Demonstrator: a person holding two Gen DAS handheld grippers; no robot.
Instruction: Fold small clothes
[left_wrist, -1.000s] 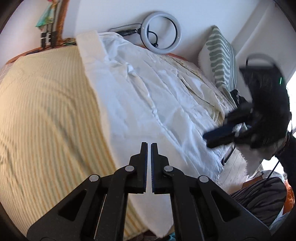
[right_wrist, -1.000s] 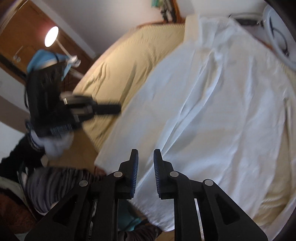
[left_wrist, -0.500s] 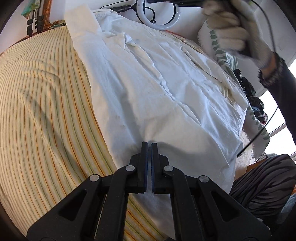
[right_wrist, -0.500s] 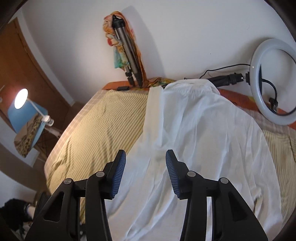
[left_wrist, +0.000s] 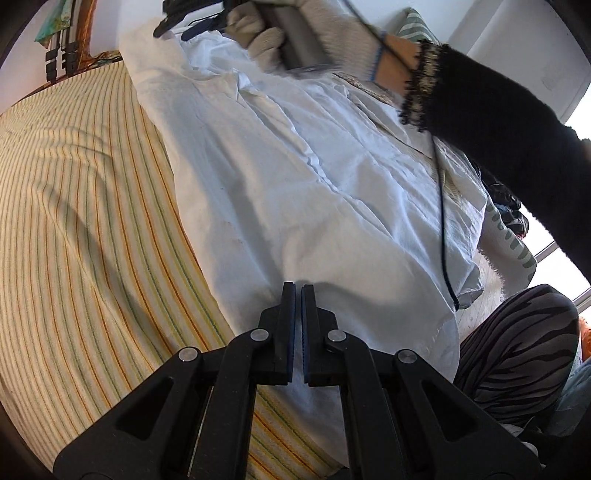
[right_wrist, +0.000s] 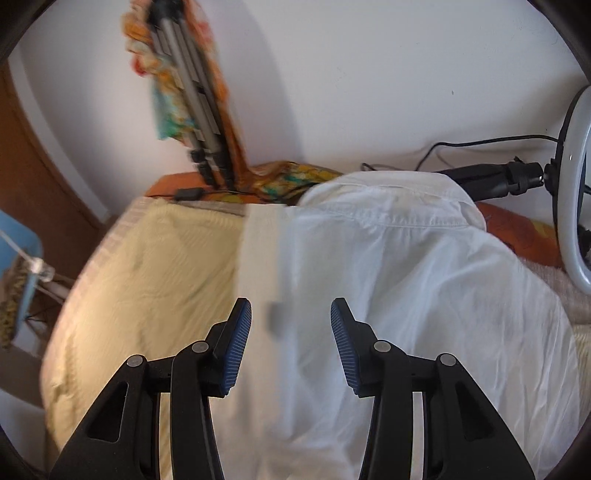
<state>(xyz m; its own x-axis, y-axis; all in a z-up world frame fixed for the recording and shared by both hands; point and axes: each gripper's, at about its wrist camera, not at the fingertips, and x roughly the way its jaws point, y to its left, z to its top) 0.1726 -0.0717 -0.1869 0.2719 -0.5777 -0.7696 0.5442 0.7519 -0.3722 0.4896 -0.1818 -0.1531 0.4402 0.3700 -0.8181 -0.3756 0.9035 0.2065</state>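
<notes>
One white shirt (left_wrist: 295, 177) spread flat on striped bed cover (left_wrist: 81, 221), collar toward wall. Left gripper (left_wrist: 298, 291) above shirt's near hem, jaws pressed together, empty. Right gripper (right_wrist: 291, 314) above shirt's collar end, jaws spread, nothing between (gloved hand (left_wrist: 295, 33) carries it). Ring light (right_wrist: 576, 192) just beside collar.

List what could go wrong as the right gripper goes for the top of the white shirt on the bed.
1. The black cable trailing from the gloved hand lies across the white shirt; it could drag or rumple the cloth.
2. The ring light and its arm sit right beside the collar; a wide reach by the open right gripper might knock them.
</notes>
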